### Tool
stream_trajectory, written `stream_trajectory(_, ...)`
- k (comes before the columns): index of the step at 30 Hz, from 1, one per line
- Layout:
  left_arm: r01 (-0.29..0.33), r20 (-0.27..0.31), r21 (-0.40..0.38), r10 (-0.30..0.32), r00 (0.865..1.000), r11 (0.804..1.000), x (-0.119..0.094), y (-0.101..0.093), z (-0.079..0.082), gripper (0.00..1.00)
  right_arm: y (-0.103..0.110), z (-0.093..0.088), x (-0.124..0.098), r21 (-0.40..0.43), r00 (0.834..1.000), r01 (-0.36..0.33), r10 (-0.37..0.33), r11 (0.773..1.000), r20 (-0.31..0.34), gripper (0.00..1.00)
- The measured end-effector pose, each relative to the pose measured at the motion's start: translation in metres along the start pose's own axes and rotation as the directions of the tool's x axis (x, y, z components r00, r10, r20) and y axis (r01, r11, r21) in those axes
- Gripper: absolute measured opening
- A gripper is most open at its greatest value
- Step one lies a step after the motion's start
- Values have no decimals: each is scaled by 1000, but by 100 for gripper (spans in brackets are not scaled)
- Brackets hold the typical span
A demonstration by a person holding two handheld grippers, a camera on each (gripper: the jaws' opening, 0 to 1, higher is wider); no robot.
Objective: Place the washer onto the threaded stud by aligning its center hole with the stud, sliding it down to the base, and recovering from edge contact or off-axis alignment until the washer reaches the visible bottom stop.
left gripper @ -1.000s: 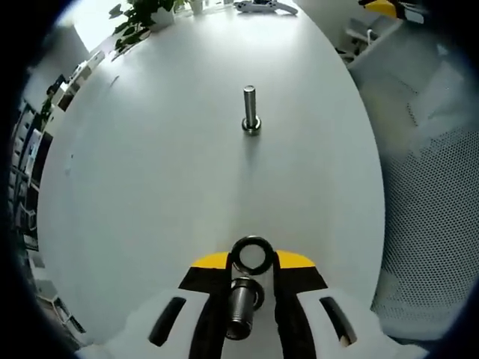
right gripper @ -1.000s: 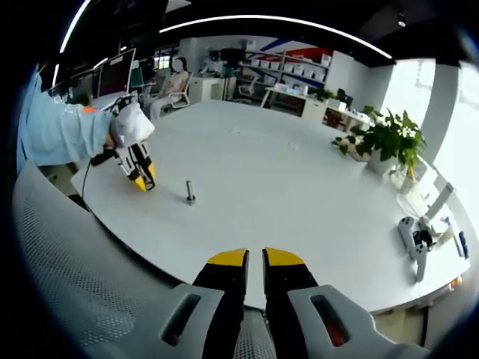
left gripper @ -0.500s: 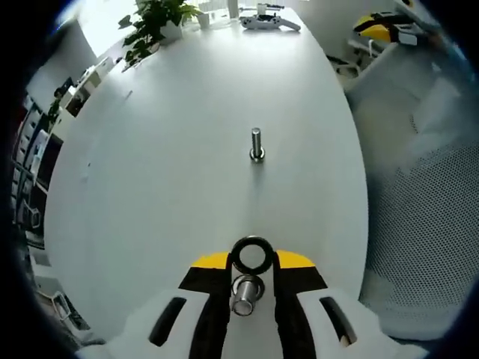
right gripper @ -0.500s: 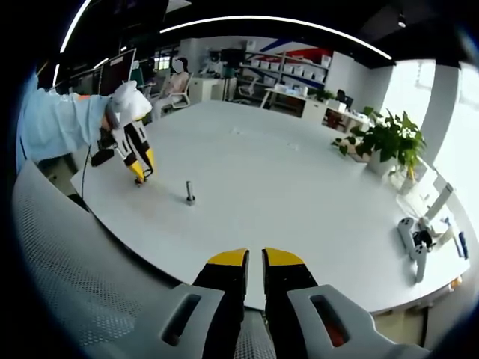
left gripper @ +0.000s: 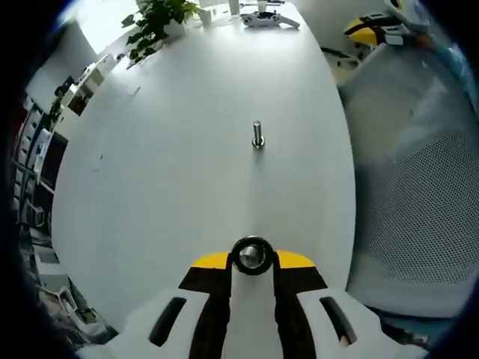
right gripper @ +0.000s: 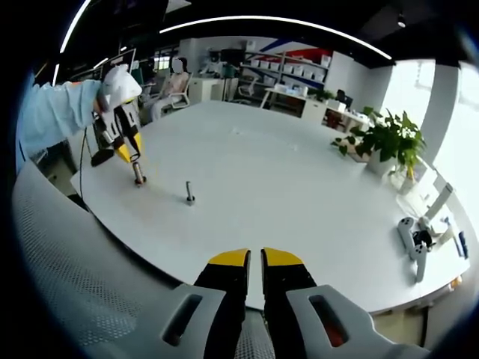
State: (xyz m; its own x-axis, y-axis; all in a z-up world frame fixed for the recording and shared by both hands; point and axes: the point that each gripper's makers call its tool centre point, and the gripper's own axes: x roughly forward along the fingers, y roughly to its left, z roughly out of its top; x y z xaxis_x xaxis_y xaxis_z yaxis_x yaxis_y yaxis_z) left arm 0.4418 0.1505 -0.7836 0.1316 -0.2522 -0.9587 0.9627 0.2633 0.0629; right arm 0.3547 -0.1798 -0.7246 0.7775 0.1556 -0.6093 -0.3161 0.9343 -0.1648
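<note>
Washer [left gripper: 251, 256] in left gripper [left gripper: 251, 262], above table [left gripper: 172, 172] (no legible writing).

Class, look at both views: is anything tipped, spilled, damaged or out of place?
Nothing stands out: one stud and a second stud stand upright on the table, and the left tongs grip the washer.

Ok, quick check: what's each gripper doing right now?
Left gripper: shut on the washer, directly over a stud standing on the table.
Right gripper: jaws nearly together, a thin gap between them, holding nothing.
</note>
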Motion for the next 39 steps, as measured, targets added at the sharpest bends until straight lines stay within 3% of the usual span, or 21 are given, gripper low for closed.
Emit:
stream_trajectory(14, 18, -61, -18, -19, 998, 1000, 25, 5, -14, 19, 0, 0, 0, 1, 1000, 0, 0, 1000, -3, 9)
stream_trajectory(25, 51, -36, -61, -54, 998, 997, 29, 6, -13, 20, 0, -1, 1, 3, 1000, 1, -1, 1000, -7, 9)
stream_trajectory(31, 38, -26, -49, -40, 999, 998, 30, 6, -13, 21, 0, -1, 0, 2, 1000, 1, -1, 1000, -8, 9)
stream_trajectory(36, 17, -9, -34, -17, 1000, 999, 27, 7, -12, 29, 0, -1, 0, 1, 1000, 0, 0, 1000, -8, 9)
stream_trajectory(39, 7, 15, -37, -7, 1000, 999, 22, 7, -8, 25, 1, -1, 0, 0, 1000, -1, 1, 1000, -9, 9)
